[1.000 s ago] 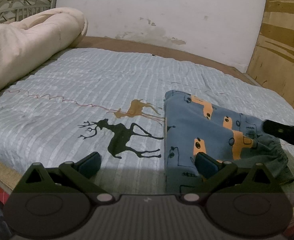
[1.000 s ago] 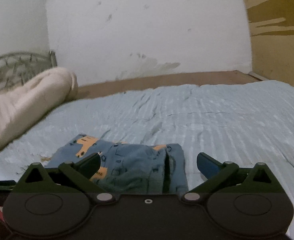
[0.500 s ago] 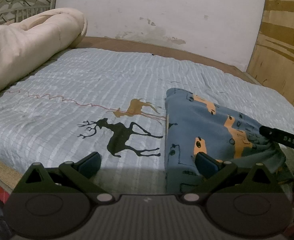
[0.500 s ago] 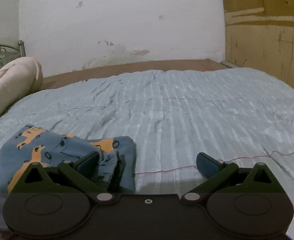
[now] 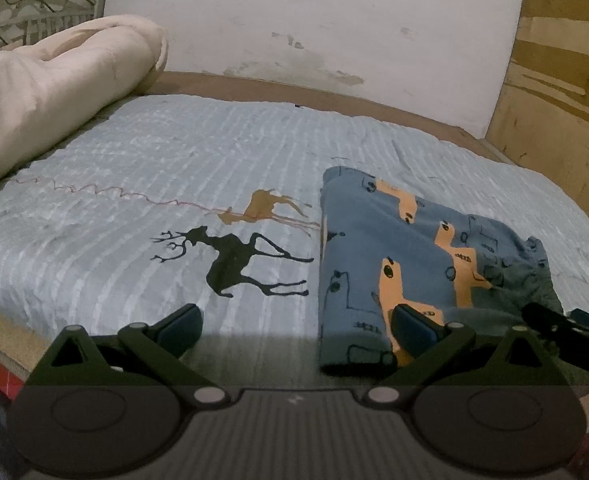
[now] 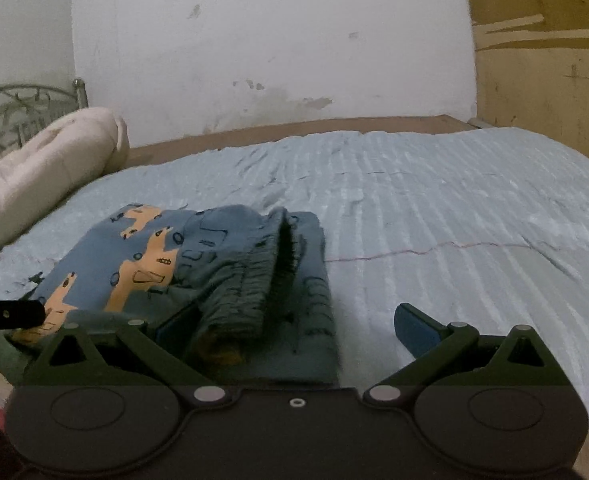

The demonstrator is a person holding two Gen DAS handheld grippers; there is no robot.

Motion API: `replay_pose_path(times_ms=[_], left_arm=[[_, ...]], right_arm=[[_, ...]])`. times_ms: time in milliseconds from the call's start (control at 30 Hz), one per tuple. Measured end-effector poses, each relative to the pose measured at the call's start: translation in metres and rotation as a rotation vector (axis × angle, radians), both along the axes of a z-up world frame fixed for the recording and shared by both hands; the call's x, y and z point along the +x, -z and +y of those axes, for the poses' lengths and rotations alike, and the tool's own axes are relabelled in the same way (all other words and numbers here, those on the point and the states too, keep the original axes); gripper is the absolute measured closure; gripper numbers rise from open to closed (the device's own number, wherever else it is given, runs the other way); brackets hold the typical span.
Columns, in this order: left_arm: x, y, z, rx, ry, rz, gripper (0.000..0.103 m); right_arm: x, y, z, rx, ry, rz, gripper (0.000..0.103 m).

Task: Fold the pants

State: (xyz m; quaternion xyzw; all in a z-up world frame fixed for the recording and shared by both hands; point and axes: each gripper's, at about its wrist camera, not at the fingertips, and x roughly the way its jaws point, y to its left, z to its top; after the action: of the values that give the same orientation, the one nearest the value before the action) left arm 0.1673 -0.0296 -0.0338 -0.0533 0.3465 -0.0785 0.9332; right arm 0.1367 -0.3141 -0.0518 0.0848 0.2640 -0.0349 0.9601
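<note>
Blue pants (image 5: 378,248) printed with orange animals lie folded on the light blue bedspread (image 5: 174,168), the grey-green waistband (image 6: 250,280) bunched at the near end. My left gripper (image 5: 294,326) is open; its right finger overlaps the pants' near edge and its left finger is over bare bedspread. In the right wrist view the pants (image 6: 154,256) fill the lower left. My right gripper (image 6: 290,328) is open, its left finger against the waistband and its right finger over the bedspread (image 6: 454,208). The other gripper's tip (image 6: 10,312) shows at the left edge.
A rolled cream duvet (image 5: 46,88) lies along the left by a metal headboard (image 5: 26,8). A white wall (image 5: 314,32) stands behind and a wooden panel (image 5: 562,80) to the right. Deer prints (image 5: 234,260) mark the bedspread, whose near edge is at the lower left.
The right gripper has swung back left and now faces the waistband, which lies between its fingers again. In the left wrist view the other gripper's tip has dropped toward the lower right corner.
</note>
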Motion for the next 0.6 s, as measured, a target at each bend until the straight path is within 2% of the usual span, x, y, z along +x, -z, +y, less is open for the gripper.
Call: replay_pose_path(times_ms=[400, 600], left_arm=[[0.005, -0.009, -0.001, -0.009, 0.01, -0.006, 0.001], [0.015, -0.013, -0.009, -0.006, 0.023, -0.02, 0.001]], right_arm=[[-0.016, -0.012, -0.014, 0.052, 0.042, -0.043, 0.001], [0.003, -0.014, -0.023, 0.143, -0.013, -0.023, 0.001]])
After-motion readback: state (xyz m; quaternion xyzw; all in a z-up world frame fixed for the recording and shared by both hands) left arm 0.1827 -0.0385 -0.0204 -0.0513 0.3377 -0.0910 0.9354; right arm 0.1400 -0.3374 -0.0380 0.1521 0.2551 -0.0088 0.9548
